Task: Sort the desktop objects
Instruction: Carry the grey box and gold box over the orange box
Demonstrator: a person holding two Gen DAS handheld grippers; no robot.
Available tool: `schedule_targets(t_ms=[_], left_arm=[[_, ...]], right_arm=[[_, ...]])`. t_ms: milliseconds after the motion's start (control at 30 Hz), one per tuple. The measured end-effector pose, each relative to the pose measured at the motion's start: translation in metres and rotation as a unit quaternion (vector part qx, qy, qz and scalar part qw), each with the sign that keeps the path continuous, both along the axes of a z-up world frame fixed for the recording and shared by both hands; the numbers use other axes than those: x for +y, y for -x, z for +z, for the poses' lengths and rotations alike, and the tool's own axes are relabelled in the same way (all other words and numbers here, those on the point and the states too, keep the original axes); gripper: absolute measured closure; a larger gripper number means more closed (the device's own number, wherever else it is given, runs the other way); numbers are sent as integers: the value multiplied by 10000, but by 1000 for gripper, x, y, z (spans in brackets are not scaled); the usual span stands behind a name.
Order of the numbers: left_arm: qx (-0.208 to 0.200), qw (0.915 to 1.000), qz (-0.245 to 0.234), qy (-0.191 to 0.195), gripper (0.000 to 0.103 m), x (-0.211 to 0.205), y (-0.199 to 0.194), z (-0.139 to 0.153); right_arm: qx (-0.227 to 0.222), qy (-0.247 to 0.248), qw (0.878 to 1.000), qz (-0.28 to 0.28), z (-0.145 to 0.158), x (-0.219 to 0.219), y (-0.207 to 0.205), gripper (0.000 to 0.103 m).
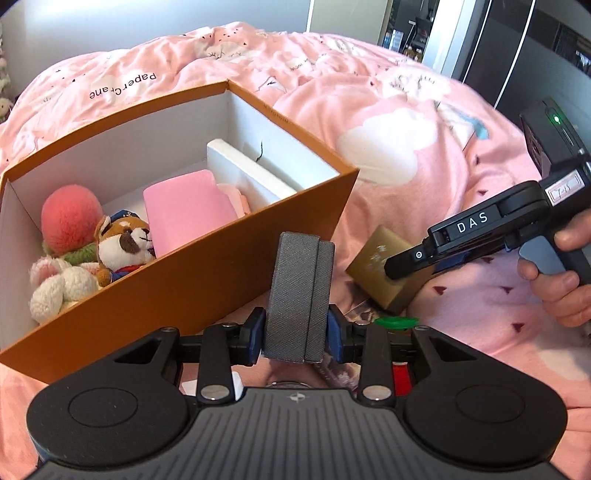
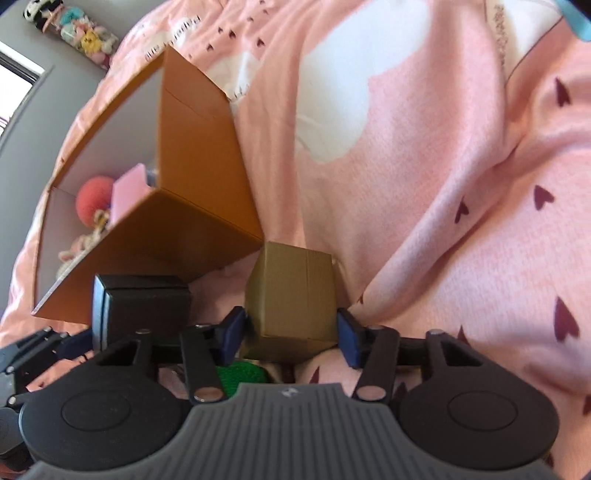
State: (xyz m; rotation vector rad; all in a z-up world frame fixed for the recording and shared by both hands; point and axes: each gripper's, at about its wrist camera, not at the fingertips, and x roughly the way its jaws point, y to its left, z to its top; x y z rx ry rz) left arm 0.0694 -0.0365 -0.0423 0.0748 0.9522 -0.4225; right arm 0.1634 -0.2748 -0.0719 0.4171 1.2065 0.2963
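Note:
My left gripper (image 1: 295,338) is shut on a grey textured box (image 1: 299,295), held upright just in front of the orange box's near wall. The orange storage box (image 1: 221,269) holds plush toys (image 1: 88,251), a pink pouch (image 1: 184,214) and a white box (image 1: 247,173). In the right wrist view my right gripper (image 2: 291,334) has its blue pads on both sides of a gold box (image 2: 291,295) resting on the pink duvet, right of the orange box (image 2: 192,206). The grey box (image 2: 144,310) shows there at left. The gold box (image 1: 384,273) also shows in the left wrist view.
A pink duvet (image 1: 406,129) covers the bed. A green item (image 1: 393,323) and a red item (image 1: 400,373) lie on it under the left gripper. Small toys (image 2: 74,29) line a shelf by the grey wall.

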Motion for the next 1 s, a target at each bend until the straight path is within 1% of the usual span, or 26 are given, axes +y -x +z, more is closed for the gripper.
schedule_targets(t_ms=[100, 233, 333, 433, 500, 600, 667, 767, 867, 1000], left_arm=[[9, 9995, 71, 294, 63, 6, 4, 9], [-148, 9986, 72, 510, 63, 10, 15, 28], [-143, 9972, 160, 719, 64, 16, 21, 44], [-186, 9952, 257, 927, 64, 25, 25, 61], [-241, 9933, 348, 1074, 64, 34, 26, 74], [-335, 9897, 555, 1277, 64, 51, 23, 92], [-431, 9872, 728, 1351, 64, 63, 16, 103], [-608, 9841, 1069, 1279, 64, 79, 2, 113], [-680, 9802, 1345, 1283, 64, 94, -19, 117], [-632, 9750, 1692, 1295, 64, 112, -51, 112]], right_arm=[[-260, -26, 9996, 45, 17, 3, 8, 52], [-617, -70, 9979, 170, 42, 0, 19, 52], [-883, -114, 9956, 283, 63, 5, 31, 52], [-1163, -167, 9923, 400, 87, 13, 39, 52], [-1362, -231, 9892, 479, 103, 8, 46, 52], [-1660, -346, 9837, 600, 122, 19, 43, 52], [-1840, -385, 9797, 702, 134, 27, 37, 52], [-2064, -346, 9740, 866, 144, 45, 20, 52], [-2147, -264, 9713, 993, 146, 66, -3, 52], [-2152, -70, 9710, 1034, 139, 94, -35, 52]])
